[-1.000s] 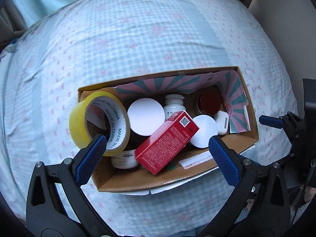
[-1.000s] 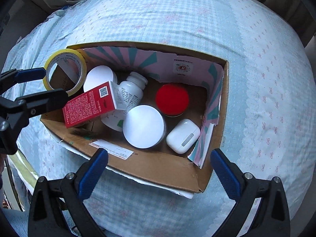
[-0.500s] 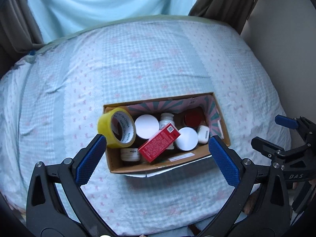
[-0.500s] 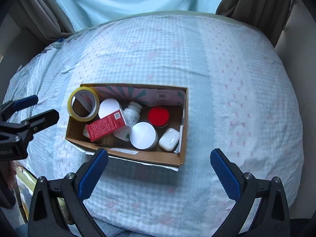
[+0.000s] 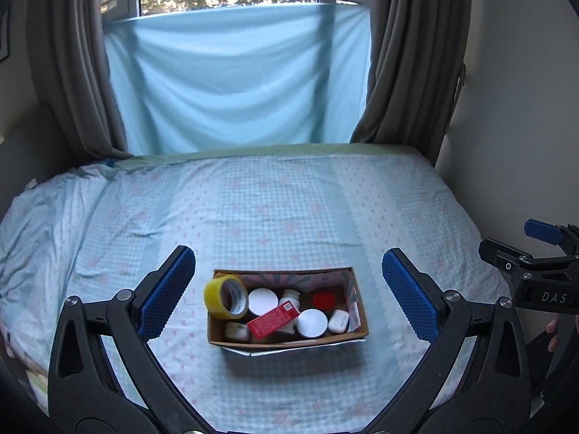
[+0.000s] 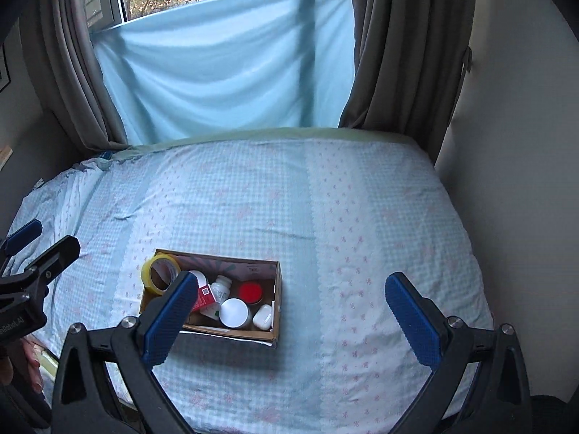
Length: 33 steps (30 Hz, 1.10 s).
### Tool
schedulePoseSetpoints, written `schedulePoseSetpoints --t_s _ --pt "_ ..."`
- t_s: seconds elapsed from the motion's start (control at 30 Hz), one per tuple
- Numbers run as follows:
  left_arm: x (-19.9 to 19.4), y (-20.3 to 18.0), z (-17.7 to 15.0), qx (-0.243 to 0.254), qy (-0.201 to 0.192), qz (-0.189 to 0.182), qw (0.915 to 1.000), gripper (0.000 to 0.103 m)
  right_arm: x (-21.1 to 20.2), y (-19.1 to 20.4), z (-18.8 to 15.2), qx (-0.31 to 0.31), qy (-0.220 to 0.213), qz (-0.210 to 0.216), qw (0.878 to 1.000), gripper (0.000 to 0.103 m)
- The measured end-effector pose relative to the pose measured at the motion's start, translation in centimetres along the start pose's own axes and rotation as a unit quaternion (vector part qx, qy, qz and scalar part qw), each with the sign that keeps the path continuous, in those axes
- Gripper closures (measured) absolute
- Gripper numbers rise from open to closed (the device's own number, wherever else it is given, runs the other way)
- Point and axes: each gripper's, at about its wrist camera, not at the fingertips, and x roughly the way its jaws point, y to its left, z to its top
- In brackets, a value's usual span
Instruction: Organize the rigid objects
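Note:
A cardboard box (image 5: 289,341) (image 6: 277,322) sits on the bed near its front edge. It holds a yellow tape roll (image 5: 226,296) (image 6: 160,273) leaning at its left end, a red carton (image 5: 273,322), white jars (image 5: 311,322) (image 6: 234,311), a white bottle (image 6: 221,285), a red-lidded jar (image 5: 324,299) (image 6: 250,292) and a white earbud case (image 5: 338,321) (image 6: 263,316). My left gripper (image 5: 289,291) is open and empty, held back from the box. My right gripper (image 6: 289,316) is open and empty, also held back, to the box's right.
The bed (image 5: 289,209) has a light blue checked sheet. Behind it hang a blue cloth (image 5: 235,72) and brown curtains (image 5: 405,54) over a window. A wall (image 5: 524,108) borders the bed's right side.
Both grippers have pulled far back and up from the box. The box now looks small and the window and curtains have come into view. The box contents have not moved.

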Motion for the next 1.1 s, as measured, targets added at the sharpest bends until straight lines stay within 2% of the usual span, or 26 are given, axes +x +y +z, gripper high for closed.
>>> schedulePoseSetpoints --t_s 0.13,0.53,0.87,1.1 --pt "-1.7 -1.0 -0.8 -0.014 -0.019 0.001 0.9997 0.000 -2.1 -0.9 -0.2 -0.011 -0.026 -0.016 0.999 0.000" --pt "-4.1 -1.9 -1.8 -0.025 -0.054 0.023 0.9980 0.000 -4.5 -2.8 -0.3 -0.002 -0.068 -0.011 0.998 0.000" --pt "-5.4 -2.1 -1.9 -0.022 -0.070 0.042 0.9964 0.000 -5.2 -2.8 -0.3 -0.007 -0.086 -0.003 0.996 0.000" --pt "-5.6 -2.3 -1.9 -0.021 -0.072 0.041 0.9964 0.000 -5.4 -3.0 -0.4 -0.007 -0.089 0.001 0.996 0.000"
